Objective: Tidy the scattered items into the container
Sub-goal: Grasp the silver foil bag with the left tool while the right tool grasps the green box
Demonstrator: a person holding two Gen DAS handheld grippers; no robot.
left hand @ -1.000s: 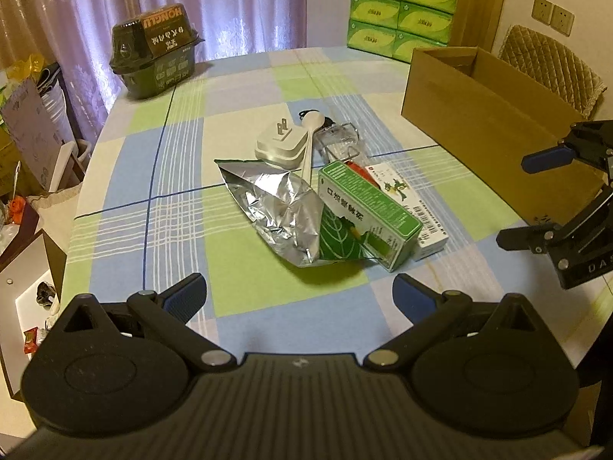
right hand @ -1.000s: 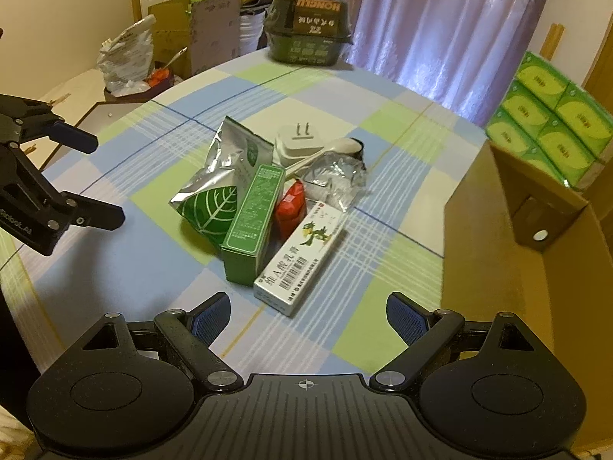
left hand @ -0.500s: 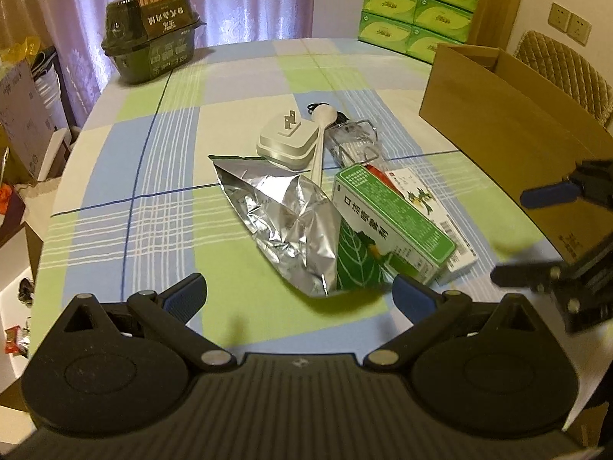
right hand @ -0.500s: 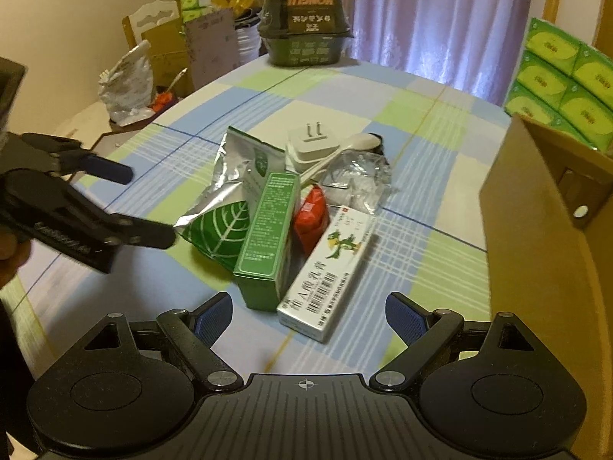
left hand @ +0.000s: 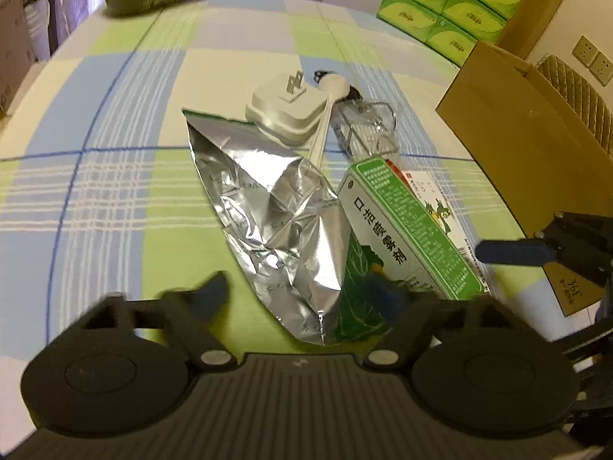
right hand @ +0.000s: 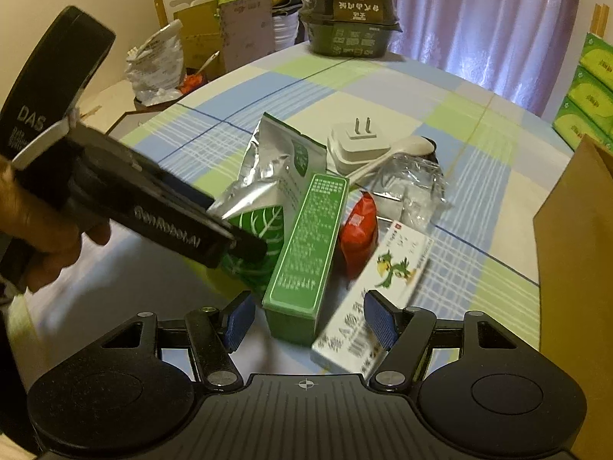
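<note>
A pile lies mid-table: a silver foil bag (left hand: 276,222) with a green leaf print, a green carton (left hand: 406,230) leaning on a white parrot-printed carton (left hand: 440,211), a white plug adapter (left hand: 285,109), a white spoon (left hand: 325,122) and a clear wrapper (left hand: 367,126). A red packet (right hand: 358,230) shows between the cartons. My left gripper (left hand: 299,295) is open, its fingers straddling the foil bag's near end. My right gripper (right hand: 308,320) is open around the green carton's (right hand: 306,253) near end, the white carton (right hand: 383,280) by its right finger. The open cardboard box (left hand: 528,145) stands right of the pile.
A dark green noodle tub (right hand: 348,19) sits at the table's far edge. Green tissue packs (left hand: 452,4) are stacked behind the cardboard box. A hand (right hand: 42,230) holds the left gripper close to the pile. Bags and cartons crowd the floor beyond the table (right hand: 237,88).
Both grippers have moved in on the pile from opposite sides. Their fingers now stand closer together than before, the right pair around the green carton, the left pair at the foil bag.
</note>
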